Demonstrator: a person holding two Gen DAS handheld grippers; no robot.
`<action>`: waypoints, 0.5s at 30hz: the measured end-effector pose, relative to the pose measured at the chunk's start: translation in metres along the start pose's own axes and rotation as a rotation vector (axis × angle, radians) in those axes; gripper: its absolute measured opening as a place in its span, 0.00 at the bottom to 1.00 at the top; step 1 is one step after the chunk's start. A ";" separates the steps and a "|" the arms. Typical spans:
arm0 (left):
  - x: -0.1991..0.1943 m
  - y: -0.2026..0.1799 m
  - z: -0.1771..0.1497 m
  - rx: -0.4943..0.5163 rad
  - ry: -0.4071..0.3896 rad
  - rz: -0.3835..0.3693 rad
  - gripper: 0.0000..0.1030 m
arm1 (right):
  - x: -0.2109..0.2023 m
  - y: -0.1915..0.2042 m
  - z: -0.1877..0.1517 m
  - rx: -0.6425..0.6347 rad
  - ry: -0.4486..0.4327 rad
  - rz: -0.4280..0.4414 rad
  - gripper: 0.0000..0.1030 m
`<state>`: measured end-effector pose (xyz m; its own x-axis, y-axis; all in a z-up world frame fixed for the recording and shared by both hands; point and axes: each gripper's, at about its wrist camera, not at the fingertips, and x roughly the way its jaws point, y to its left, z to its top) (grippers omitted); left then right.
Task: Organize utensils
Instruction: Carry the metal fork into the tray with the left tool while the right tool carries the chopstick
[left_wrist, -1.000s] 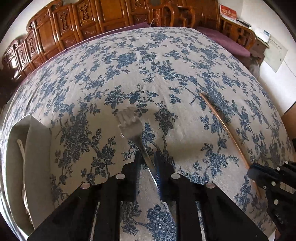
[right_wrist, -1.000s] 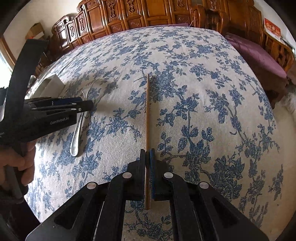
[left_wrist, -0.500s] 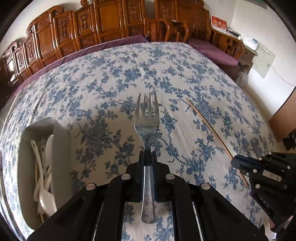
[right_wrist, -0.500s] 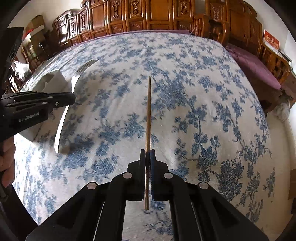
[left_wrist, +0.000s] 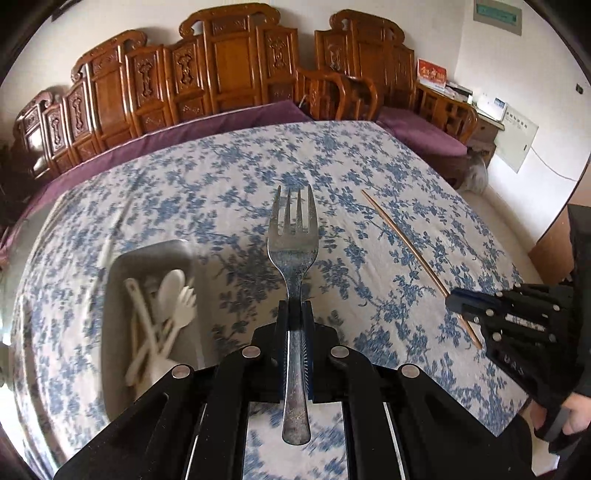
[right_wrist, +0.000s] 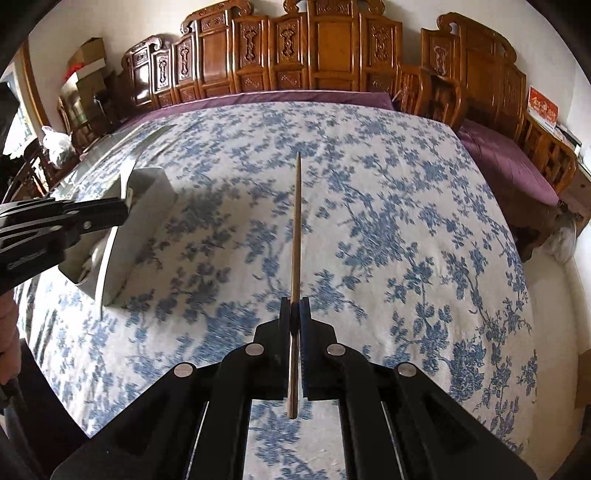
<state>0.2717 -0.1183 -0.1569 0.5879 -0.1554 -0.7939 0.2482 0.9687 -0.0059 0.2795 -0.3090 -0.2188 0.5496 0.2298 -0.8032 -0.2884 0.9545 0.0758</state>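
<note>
A: Steel fork (left_wrist: 293, 254) sits clamped by its handle in the left claw (left_wrist: 295, 314), tines pointing away, up off the flowered cloth (left_wrist: 229, 192). A second back it lay flat on that cloth with the pads only closing in on the handle.

B: And the other side?

A: Right claw (right_wrist: 294, 314) is shut on a thin wooden chopstick (right_wrist: 295, 229), gripped near its back end, tip forward. That one was pinched before too, but resting on the cloth; now it hangs clear of it.

B: So both pieces are lifted. Where does the bin stand?

A: Grey tray (left_wrist: 122, 266) sits on the cloth to the left of the fork, well below it. White plastic cutlery (left_wrist: 162, 317) lies piled inside: a spoon, a fork and some handles, though blur hides the rest. From the right wrist view the tray (right_wrist: 136, 236) shows just past the left claw (right_wrist: 122, 212).

B: Read on progress?

A: Pick-up looks done for both; the carry to the tray looks like the step in hand. The fork seems closer to it. Nothing else loose shows on the cloth.

B: Risks?

A: The chopstick is long and held at one end, so it may swing or catch the tray wall.
</note>
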 end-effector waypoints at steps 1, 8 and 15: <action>-0.004 0.004 -0.001 0.001 -0.001 0.003 0.06 | -0.002 0.004 0.001 -0.001 -0.004 0.003 0.05; -0.024 0.033 -0.003 -0.008 -0.004 0.026 0.06 | -0.012 0.035 0.015 -0.032 -0.024 0.024 0.05; -0.024 0.070 0.000 -0.032 0.005 0.055 0.06 | -0.021 0.069 0.035 -0.085 -0.039 0.056 0.05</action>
<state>0.2746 -0.0468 -0.1382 0.5958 -0.1009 -0.7967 0.1908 0.9815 0.0183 0.2758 -0.2414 -0.1763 0.5607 0.2913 -0.7751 -0.3843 0.9207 0.0680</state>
